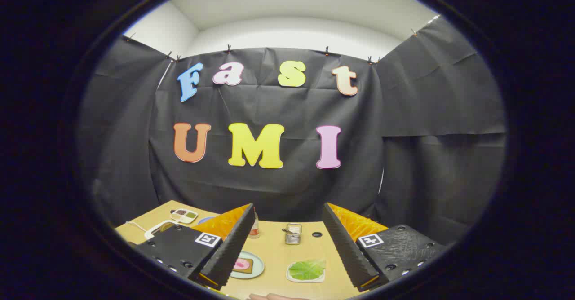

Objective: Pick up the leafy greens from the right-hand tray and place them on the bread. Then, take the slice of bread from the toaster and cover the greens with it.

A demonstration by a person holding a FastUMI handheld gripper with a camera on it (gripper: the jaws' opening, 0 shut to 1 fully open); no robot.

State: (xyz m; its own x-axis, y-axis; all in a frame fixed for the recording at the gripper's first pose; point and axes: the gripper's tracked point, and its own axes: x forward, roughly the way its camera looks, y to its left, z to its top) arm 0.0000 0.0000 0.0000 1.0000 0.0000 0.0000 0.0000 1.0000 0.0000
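above the desk (278,255), hovering with gripper (287,241) jaws spread wide, gripping nothing. lying between the fingers, toward the right: leafy greens (307,269) sitting on a white tray (292,276). resting left of that: bread (243,264) on a plate (257,264). standing farther back: a small metal holder (293,233), a bottle (255,228), a white toaster (155,229) at far left.

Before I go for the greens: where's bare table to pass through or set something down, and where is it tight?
The gripper has its fingers open and holding nothing. Bare tabletop runs between the plate with bread and the greens tray, up to the metal holder. It is tighter beyond the fingers, around the small bottle and the sauce dish.
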